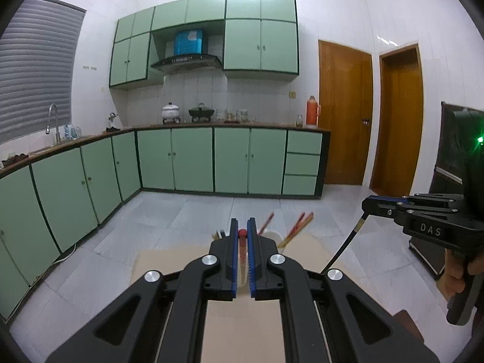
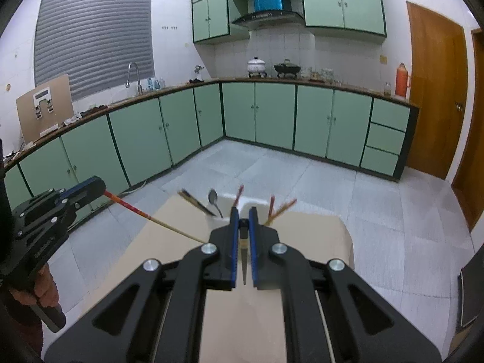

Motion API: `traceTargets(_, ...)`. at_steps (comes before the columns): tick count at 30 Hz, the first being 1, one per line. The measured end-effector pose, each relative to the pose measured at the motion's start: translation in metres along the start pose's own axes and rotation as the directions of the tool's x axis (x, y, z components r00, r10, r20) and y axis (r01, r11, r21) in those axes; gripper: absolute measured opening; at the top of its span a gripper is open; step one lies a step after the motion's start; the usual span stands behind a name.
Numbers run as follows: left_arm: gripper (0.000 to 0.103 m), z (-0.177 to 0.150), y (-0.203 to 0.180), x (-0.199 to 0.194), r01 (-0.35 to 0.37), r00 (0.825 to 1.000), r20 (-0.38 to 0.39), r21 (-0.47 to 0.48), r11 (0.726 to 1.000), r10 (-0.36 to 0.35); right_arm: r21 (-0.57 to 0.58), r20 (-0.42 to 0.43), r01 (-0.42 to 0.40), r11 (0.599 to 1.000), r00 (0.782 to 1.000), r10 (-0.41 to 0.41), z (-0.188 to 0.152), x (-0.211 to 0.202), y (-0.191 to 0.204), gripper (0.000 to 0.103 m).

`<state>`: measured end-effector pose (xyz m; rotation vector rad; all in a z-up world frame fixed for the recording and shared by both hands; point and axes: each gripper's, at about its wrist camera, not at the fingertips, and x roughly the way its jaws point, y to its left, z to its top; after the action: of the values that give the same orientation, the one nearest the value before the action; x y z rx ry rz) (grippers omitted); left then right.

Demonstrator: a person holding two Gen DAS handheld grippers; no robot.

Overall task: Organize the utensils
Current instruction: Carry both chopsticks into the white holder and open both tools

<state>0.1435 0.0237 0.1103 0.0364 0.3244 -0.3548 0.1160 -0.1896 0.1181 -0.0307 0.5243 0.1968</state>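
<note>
My left gripper (image 1: 242, 227) is shut on a red-ended chopstick (image 1: 243, 248) and holds it above the tan table (image 1: 157, 263); in the right wrist view that chopstick (image 2: 136, 210) slants down from the left gripper (image 2: 101, 186). My right gripper (image 2: 243, 214) is shut on a black chopstick (image 2: 243, 260); in the left wrist view it (image 1: 364, 204) holds this dark stick (image 1: 348, 242) pointing down. A white utensil holder (image 2: 248, 204) stands at the table's far edge with several chopsticks (image 2: 279, 208) and a spoon (image 2: 213, 196) in it.
Green cabinets (image 2: 272, 115) and a counter run along the walls, with grey tiled floor (image 2: 393, 211) beyond the table. A dark object (image 2: 472, 290) lies at the right edge. Wooden doors (image 1: 345, 115) stand at the right.
</note>
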Motion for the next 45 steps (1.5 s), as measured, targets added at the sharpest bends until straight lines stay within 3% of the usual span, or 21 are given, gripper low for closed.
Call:
traceTargets(9,0.006,0.061,0.006,0.005,0.01,0.991,0.134,-0.014,1.0,-0.008,-0.013,0.113,-0.002,1.0,0.994,0.003,0.06,-0.005,-0.001,0.006)
traceTargets(14,0.006,0.086,0.005,0.028,0.01,0.988,0.154,-0.011,1.0,-0.009,0.007,0.157,0.007,1.0,0.988,-0.008,0.09,0.011,-0.015,0.006)
traceTargets(27,0.006,0.081,0.011,0.083,0.005,0.999,0.032,-0.004,1.0,-0.005,0.093,0.135,0.031,0.995,0.99,-0.044,0.101,0.091,-0.055,0.006)
traceTargets(45,0.006,0.037,0.016,0.176,0.009,0.988,-0.152,-0.032,0.999,-0.013,0.077,0.002,0.035,0.996,0.999,-0.035,0.064,0.16,-0.044,0.006)
